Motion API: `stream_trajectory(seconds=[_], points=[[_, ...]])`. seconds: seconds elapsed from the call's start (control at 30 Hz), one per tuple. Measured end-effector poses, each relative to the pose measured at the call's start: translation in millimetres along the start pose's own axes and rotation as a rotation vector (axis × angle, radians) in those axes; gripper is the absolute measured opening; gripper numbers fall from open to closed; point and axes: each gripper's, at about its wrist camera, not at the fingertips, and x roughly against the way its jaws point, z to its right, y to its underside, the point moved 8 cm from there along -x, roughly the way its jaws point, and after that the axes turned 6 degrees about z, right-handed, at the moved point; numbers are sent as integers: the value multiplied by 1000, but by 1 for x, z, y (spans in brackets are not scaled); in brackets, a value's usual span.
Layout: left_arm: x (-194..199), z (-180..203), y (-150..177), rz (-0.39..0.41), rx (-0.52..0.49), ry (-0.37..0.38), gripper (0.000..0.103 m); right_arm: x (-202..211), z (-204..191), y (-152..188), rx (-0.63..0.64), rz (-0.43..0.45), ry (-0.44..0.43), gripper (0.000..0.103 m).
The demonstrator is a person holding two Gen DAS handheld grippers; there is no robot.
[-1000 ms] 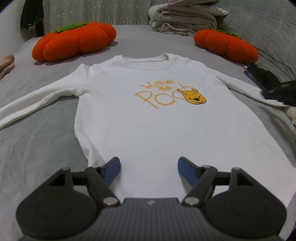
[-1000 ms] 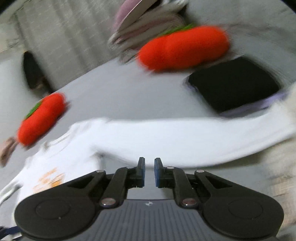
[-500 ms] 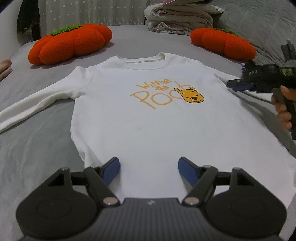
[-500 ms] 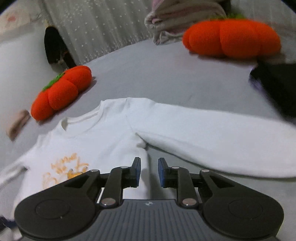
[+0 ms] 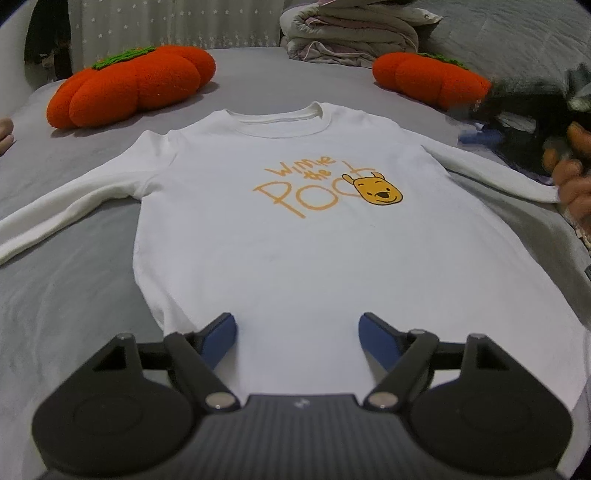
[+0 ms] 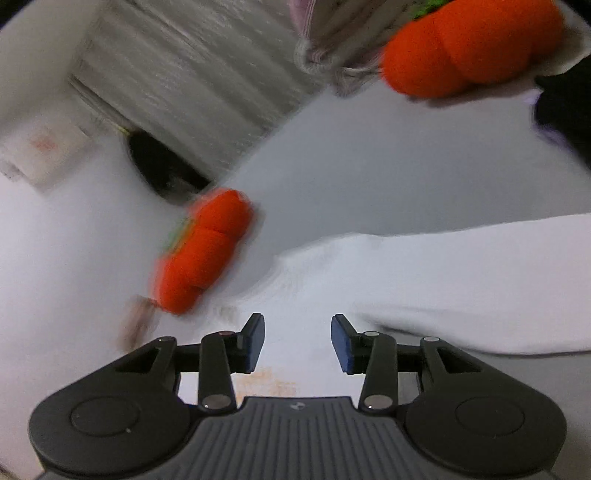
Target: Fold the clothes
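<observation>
Left gripper (image 5: pixel 297 332) parted wide, blue pads (image 5: pixel 218 338) poised above the hem of the white shirt (image 5: pixel 295 240), nothing pinched between them. Just past the tips, shirt spread flat, front up, on the grey bed cover (image 5: pixel 55 295). Bare grey cover to the left of the tool, beyond the shirt's side edge; to the right, cloth reaching almost to the frame's edge. Further ahead, orange lettering and a yellow bear face on the chest, then the round neckline. Long sleeves stretched out to both sides, the left one running off the frame. Beyond the collar, open grey cover, then two orange pumpkin cushions (image 5: pixel 133 85), one either side, and a folded quilt (image 5: pixel 351 33) at the far end.

Right gripper (image 6: pixel 297 338) released, jaws just widening, nothing between them, hovering over white cloth with a smear of orange print below. Right of its tips, the shirt's sleeve (image 6: pixel 461 280) lying across the cover. View blurred. Seen from the left wrist camera, a hand (image 5: pixel 576 184) at the right edge, near that sleeve's end.
</observation>
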Motion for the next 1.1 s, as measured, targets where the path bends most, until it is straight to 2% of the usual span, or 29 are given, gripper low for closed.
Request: stream_trajectory(seconds=[0.07,0.17,0.43,0.5,0.57,0.77,0.93,1.1], points=[[1,0,0,1,3,1,76,-18,15,13,6,-43,89,40],[1,-1,0,1,8,2,76,-30,18,18,33,-36,131,31],[0,-2,0,2,0,5,76,-50,13,17,44,4,119,30],[0,-2,0,2,0,6,76,-52,16,15,31,16,117,23],[0,-2,0,4,-4,6,76,-52,18,15,46,23,133,12],[0,-4,0,7,-7,7,76,-44,10,13,77,60,171,10],[0,-4,1,10,-16,5,76,-52,19,18,95,50,199,8],[1,-5,1,14,-21,3,76,-52,13,19,223,49,229,6]])
